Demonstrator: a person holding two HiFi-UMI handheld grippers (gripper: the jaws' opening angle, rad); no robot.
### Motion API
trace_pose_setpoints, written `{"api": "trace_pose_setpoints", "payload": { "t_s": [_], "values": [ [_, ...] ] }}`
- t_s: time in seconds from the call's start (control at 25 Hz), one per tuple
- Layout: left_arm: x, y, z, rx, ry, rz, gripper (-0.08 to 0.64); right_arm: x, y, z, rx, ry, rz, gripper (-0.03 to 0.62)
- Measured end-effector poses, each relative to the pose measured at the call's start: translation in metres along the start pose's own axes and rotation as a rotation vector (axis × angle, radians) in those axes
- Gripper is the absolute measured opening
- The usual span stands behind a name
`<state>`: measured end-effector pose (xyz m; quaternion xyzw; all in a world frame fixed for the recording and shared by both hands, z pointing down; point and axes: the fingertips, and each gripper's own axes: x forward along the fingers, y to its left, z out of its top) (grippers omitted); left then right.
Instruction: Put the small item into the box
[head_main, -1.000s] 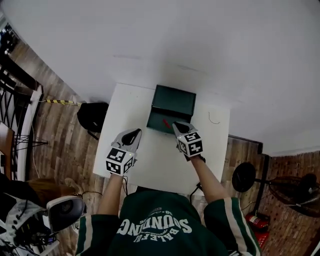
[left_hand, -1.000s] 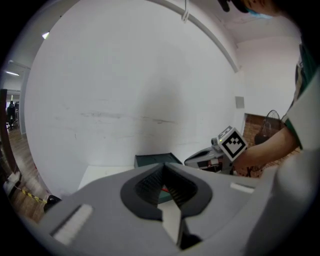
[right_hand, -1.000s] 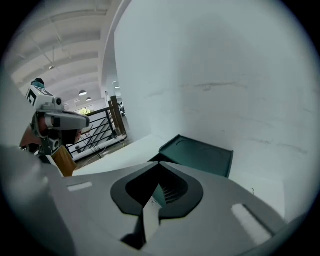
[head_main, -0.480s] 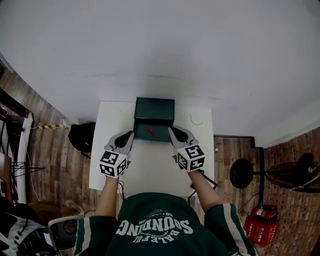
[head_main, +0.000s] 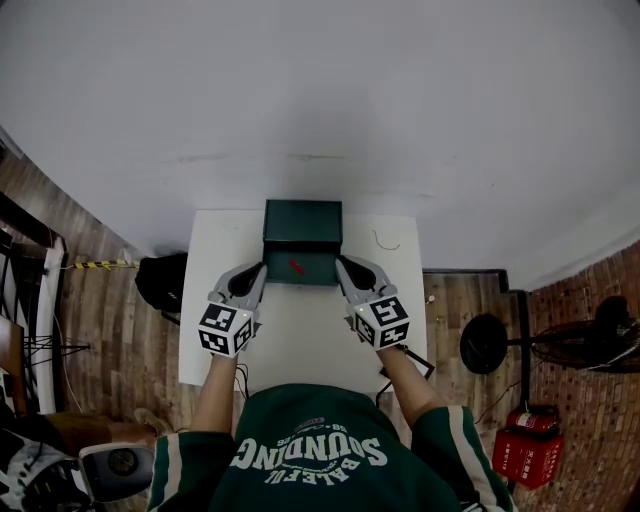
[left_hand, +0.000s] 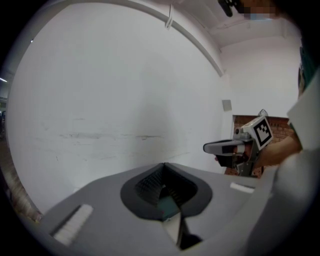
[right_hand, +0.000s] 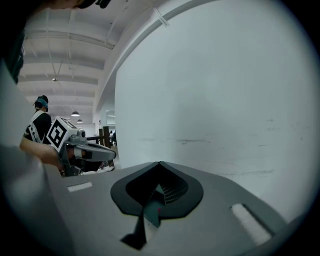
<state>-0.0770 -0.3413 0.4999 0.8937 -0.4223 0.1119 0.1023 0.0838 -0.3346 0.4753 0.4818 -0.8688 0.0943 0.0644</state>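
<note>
A dark green box (head_main: 302, 228) stands open at the far middle of the white table (head_main: 300, 335). A small red item (head_main: 296, 265) lies inside its open part. My left gripper (head_main: 258, 270) points at the box's near left corner and my right gripper (head_main: 342, 264) at its near right corner, so they flank the box. In each gripper view the jaws meet, with nothing held: left gripper (left_hand: 164, 165), right gripper (right_hand: 159, 164). A sliver of green and red shows through the right one's opening. Each view also shows the other: right gripper (left_hand: 207, 148), left gripper (right_hand: 112, 154).
A thin cable (head_main: 380, 243) lies at the table's far right corner. On the wooden floor are a black bag (head_main: 160, 280) left of the table, a round black stand base (head_main: 483, 346) and a red extinguisher (head_main: 528, 452) to the right. A white wall rises behind the table.
A second ago my right gripper's tip was at the red item over the box. It has since drawn back to the right corner. The head view has swung to centre the table.
</note>
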Motion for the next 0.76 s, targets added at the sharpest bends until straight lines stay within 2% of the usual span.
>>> {"api": "trace_pose_setpoints", "payload": {
  "t_s": [0.76],
  "values": [
    [-0.006, 0.001, -0.013, -0.021, 0.020, -0.001, 0.052, 0.008, 0.007, -0.012, 0.009, 0.036, 0.011, 0.002]
  ]
}}
